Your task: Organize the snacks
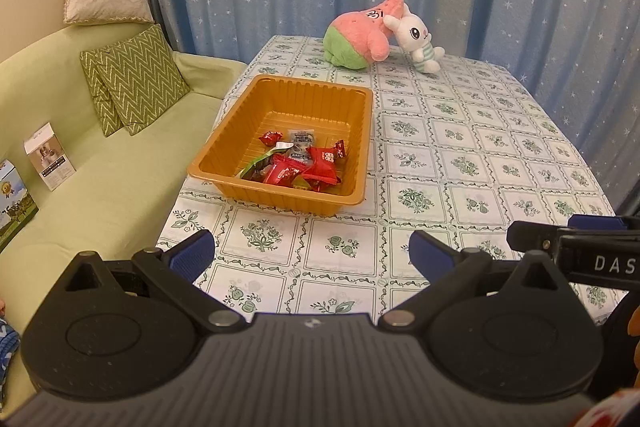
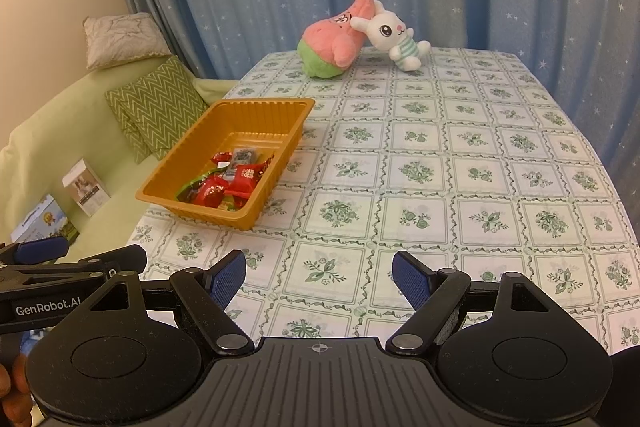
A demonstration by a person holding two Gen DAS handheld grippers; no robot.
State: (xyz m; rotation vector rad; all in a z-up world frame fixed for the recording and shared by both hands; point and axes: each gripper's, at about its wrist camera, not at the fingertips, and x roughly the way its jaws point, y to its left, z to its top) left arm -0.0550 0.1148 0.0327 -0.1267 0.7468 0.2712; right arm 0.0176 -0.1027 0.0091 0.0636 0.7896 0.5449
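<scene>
An orange plastic tray [image 1: 240, 119] stands on the table's left side; it also shows in the right wrist view [image 2: 192, 147]. Several wrapped snacks [image 1: 298, 165], mostly red, lie in its near end, seen too in the right wrist view [image 2: 226, 179]. My left gripper [image 1: 310, 253] is open and empty, held over the table's near edge, short of the tray. My right gripper [image 2: 319, 277] is open and empty, to the right of the tray and nearer. Each gripper's side shows at the other view's edge.
A pink-and-green plush [image 1: 360, 35] and a white bunny plush [image 1: 418, 41] lie at the table's far end before a blue starred curtain. A green sofa [image 1: 100, 187] with zigzag cushions and small boxes [image 1: 48, 157] stands left of the table. A floral tablecloth [image 2: 440, 167] covers the table.
</scene>
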